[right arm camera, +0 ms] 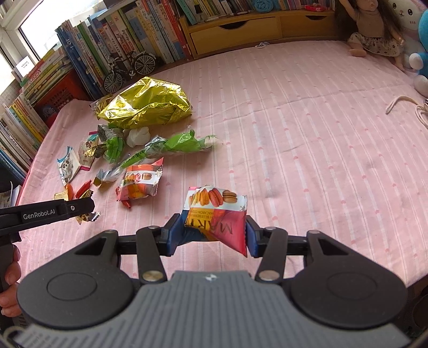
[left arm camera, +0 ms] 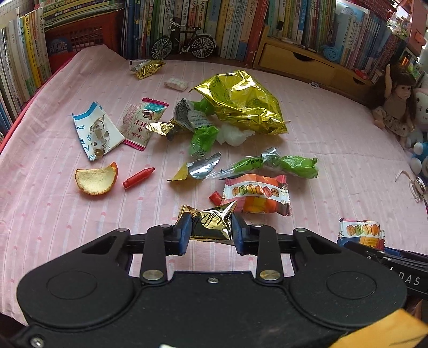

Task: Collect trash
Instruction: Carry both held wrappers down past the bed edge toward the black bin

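Observation:
My left gripper (left arm camera: 211, 231) is shut on a crumpled gold foil wrapper (left arm camera: 211, 222), held just above the pink cloth. My right gripper (right arm camera: 214, 233) is shut on a macaron packet (right arm camera: 216, 214), also seen at the right edge of the left wrist view as a macaron packet (left arm camera: 359, 231). Loose trash lies ahead: a second macaron packet (left arm camera: 256, 196), a big gold foil bag (left arm camera: 240, 104), green wrappers (left arm camera: 283, 164), an orange peel (left arm camera: 97, 179), a red tube (left arm camera: 139, 178), a blue-white wrapper (left arm camera: 95, 131) and a pink wrapper (left arm camera: 141, 121).
The pink striped cloth (right arm camera: 307, 133) covers the whole surface. Books (left arm camera: 214, 24) line the back and left, with a model bicycle (left arm camera: 184, 42) and wooden drawers (left arm camera: 299, 60). A doll (left arm camera: 396, 104) and plush toys sit at the right. A hand (right arm camera: 9, 281) holds the left gripper.

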The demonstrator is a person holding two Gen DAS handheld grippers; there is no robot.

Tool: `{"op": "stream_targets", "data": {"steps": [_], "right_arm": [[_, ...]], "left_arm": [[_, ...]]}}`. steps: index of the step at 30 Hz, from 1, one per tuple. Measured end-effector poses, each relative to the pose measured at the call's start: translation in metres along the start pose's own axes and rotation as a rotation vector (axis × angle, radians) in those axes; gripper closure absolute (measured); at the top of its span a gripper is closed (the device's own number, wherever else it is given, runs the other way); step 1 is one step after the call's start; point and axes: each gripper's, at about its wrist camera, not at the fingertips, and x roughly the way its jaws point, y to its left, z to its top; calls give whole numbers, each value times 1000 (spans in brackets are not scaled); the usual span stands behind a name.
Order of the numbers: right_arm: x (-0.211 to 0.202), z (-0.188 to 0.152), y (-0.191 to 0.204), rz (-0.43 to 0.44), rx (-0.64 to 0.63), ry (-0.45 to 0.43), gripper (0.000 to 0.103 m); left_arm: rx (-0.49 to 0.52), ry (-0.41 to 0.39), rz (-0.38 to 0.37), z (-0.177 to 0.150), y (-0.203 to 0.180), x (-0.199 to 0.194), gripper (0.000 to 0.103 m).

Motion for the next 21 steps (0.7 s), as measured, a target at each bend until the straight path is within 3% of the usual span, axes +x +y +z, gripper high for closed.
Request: {"op": "stream_targets", "data": {"steps": [12,21], "right_arm": [[-28,-36,-1,-16,23,5,49],[-50,-75,18,-61,31,-10,49]], "left_arm": [[33,-7,-48,-37,3,-36,73],[81,49,-149,-64,17,-47,74]]}}
